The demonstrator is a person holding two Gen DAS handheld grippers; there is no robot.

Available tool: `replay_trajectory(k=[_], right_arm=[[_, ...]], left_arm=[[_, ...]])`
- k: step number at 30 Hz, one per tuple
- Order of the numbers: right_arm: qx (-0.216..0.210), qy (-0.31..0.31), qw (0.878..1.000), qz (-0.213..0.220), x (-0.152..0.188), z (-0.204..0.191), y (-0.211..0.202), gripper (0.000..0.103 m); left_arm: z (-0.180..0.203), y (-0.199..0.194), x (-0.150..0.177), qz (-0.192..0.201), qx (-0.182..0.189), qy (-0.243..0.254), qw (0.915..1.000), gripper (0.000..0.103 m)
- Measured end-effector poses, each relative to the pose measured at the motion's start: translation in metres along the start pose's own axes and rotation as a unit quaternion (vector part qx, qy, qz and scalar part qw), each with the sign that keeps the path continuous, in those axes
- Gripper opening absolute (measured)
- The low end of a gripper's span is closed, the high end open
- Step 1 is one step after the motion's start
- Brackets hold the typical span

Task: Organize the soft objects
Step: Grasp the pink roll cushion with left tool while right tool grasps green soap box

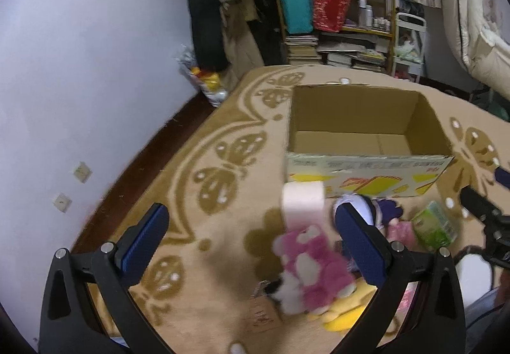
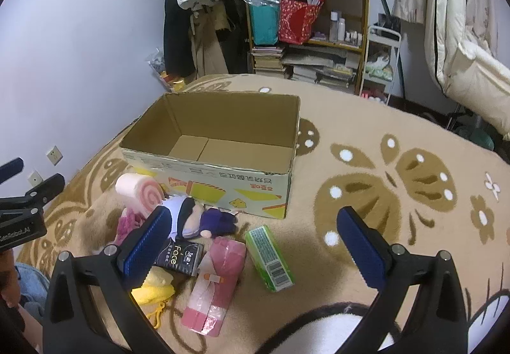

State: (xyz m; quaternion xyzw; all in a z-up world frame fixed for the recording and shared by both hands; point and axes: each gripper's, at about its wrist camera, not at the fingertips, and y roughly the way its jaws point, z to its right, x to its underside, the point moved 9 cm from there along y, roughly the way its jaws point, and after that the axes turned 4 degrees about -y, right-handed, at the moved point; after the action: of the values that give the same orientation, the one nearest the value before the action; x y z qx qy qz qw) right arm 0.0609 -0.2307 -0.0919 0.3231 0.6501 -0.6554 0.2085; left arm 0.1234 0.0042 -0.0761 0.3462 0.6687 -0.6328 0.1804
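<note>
An empty cardboard box (image 1: pixel 366 170) (image 2: pixel 223 183) stands open on the carpet. In front of it lies a heap of soft items: a pink swiss-roll plush (image 1: pixel 302 199) (image 2: pixel 140 191), a pink-and-white plush toy (image 1: pixel 314 271) (image 2: pixel 126 224), a purple-dressed doll (image 1: pixel 382 210) (image 2: pixel 199 217), a yellow plush (image 1: pixel 347 309) (image 2: pixel 154 290), a green tissue pack (image 1: pixel 435 226) (image 2: pixel 269 255), a pink pack (image 2: pixel 215 283) and a black "Face" pack (image 2: pixel 181 258). My left gripper (image 1: pixel 255 242) hovers open over the pink plush toy, holding nothing. My right gripper (image 2: pixel 255 242) is open above the green pack.
A beige carpet (image 2: pixel 382 194) with brown butterfly patterns covers the floor. A wooden shelf (image 2: pixel 306 19) with bags, bottles and stacked books stands behind the box, with coats hanging to its left. White bedding (image 2: pixel 462 51) hangs at the right. The wall (image 1: pixel 79 67) is on the left.
</note>
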Motion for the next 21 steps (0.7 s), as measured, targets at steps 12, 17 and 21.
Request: replay_trajectory(k=[12, 17, 21], right_arm=[[-0.022, 0.014, 0.999, -0.043, -0.001, 0.001, 0.045, 0.103], [-0.008, 0.003, 0.998, -0.064, 0.007, 0.000, 0.062, 0.103], [-0.004, -0.007, 0.997, -0.080, 0.014, -0.001, 0.073, 0.103]], left_arm=[[0.012, 0.057, -0.008, -0.037, 0.006, 0.008, 0.9993, 0.103], [0.012, 0.077, -0.005, -0.052, 0.003, 0.018, 0.9985, 0.103], [0.015, 0.093, -0.002, -0.065, 0.001, 0.024, 0.9976, 0.103]])
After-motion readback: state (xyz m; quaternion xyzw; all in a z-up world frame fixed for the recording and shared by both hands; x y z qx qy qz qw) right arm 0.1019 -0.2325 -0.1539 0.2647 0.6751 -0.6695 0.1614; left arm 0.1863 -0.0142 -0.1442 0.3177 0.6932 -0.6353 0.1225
